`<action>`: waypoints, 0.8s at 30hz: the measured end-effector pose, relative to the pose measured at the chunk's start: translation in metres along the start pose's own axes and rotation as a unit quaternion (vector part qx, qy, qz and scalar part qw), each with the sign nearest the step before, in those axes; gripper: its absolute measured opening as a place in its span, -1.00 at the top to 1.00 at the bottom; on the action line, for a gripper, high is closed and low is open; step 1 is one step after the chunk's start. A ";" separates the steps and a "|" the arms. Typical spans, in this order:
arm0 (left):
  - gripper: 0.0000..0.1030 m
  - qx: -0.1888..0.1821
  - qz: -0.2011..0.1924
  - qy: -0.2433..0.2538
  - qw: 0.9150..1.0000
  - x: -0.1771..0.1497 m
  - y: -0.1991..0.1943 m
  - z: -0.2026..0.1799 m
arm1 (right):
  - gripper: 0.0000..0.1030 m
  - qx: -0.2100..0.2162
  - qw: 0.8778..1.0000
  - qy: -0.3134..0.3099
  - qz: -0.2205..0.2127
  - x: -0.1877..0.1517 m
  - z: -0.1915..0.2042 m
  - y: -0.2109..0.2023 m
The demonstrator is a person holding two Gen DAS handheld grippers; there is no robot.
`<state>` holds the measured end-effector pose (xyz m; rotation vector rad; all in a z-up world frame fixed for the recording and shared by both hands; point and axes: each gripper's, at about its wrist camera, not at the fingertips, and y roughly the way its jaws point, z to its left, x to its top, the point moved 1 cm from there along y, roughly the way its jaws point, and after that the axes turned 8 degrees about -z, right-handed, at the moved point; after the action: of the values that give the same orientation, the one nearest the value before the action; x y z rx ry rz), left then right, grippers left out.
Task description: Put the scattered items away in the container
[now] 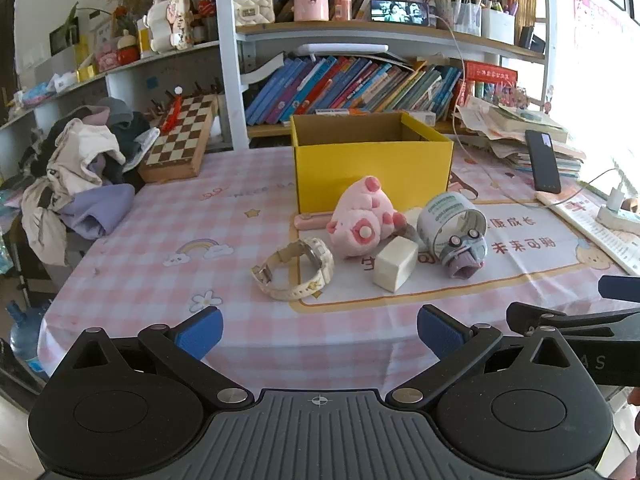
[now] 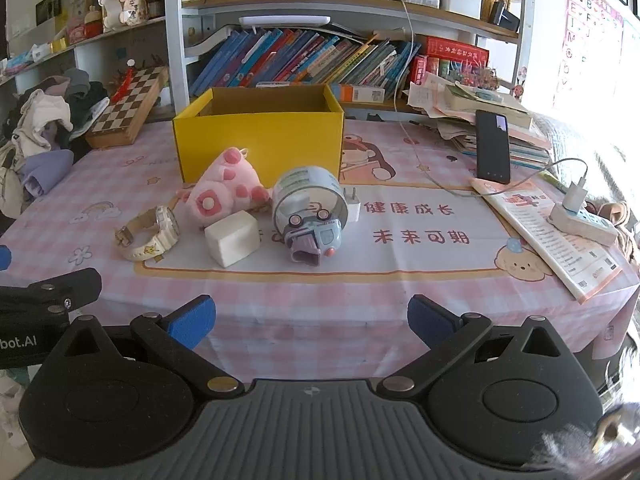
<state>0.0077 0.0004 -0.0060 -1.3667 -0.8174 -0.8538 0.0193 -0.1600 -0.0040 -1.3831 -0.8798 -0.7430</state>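
Below the open yellow cardboard box (image 2: 260, 136), mid-frame, pink plush toy (image 2: 224, 196) and cream wristwatch (image 2: 148, 234) lie loose on the counter (image 2: 400, 280); left gripper (image 1: 320, 334) and right gripper (image 2: 310, 320) hover with fingers apart, holding nothing

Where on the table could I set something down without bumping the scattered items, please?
Bare cloth lies left of the watch, toward the chessboard, and right of the toy car, up to the leaflet. It is crowded before the yellow box, around the pink plush.

Crowded bookshelves (image 1: 360, 84) back a pink-checked table (image 2: 360, 292); daylight floods right.

Both views table-edge, facing yellow box (image 1: 372, 168)
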 end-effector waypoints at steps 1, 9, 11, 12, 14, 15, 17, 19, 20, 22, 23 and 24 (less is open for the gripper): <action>-1.00 0.000 0.002 0.001 1.000 0.000 0.000 0.000 | -1.00 0.000 1.000 0.000 0.001 0.000 0.000 0.000; -1.00 0.008 0.022 0.002 1.000 -0.002 0.007 0.004 | -1.00 0.003 1.000 0.002 0.009 -0.001 0.004 0.003; -1.00 0.008 0.021 0.005 1.000 -0.002 0.007 0.003 | -1.00 0.003 1.000 0.002 0.008 0.001 0.003 0.005; -1.00 0.008 0.020 0.007 1.000 -0.002 0.007 0.003 | -1.00 0.003 1.000 0.000 0.008 0.001 0.003 0.006; -1.00 0.007 0.018 0.011 1.000 -0.002 0.006 0.003 | -1.00 0.001 1.000 0.002 0.009 0.000 0.004 0.006; -1.00 0.007 0.017 0.013 1.000 -0.002 0.006 0.002 | -1.00 0.001 1.000 0.002 0.009 0.000 0.004 0.006; -1.00 0.007 0.018 0.011 1.000 -0.002 0.007 0.004 | -1.00 0.001 1.000 0.002 0.009 -0.001 0.004 0.006; -1.00 0.007 0.019 0.010 1.000 -0.001 0.008 0.005 | -1.00 0.001 1.000 0.006 0.008 0.001 0.005 0.005; -1.00 0.007 0.019 0.010 1.000 -0.001 0.008 0.005 | -1.00 0.000 1.000 0.006 0.009 0.001 0.005 0.005; -1.00 0.005 0.020 0.014 1.000 -0.002 0.009 0.004 | -1.00 -0.001 1.000 0.006 0.010 0.001 0.005 0.005; -1.00 0.005 0.021 0.016 1.000 -0.002 0.009 0.003 | -1.00 -0.002 1.000 0.007 0.011 0.001 0.004 0.005; -1.00 0.006 0.021 0.017 1.000 -0.002 0.009 0.003 | -1.00 -0.002 1.000 0.007 0.012 0.001 0.004 0.005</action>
<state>0.0147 0.0038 -0.0122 -1.3516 -0.7639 -0.8368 0.0239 -0.1554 -0.0064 -1.3886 -0.8490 -0.7364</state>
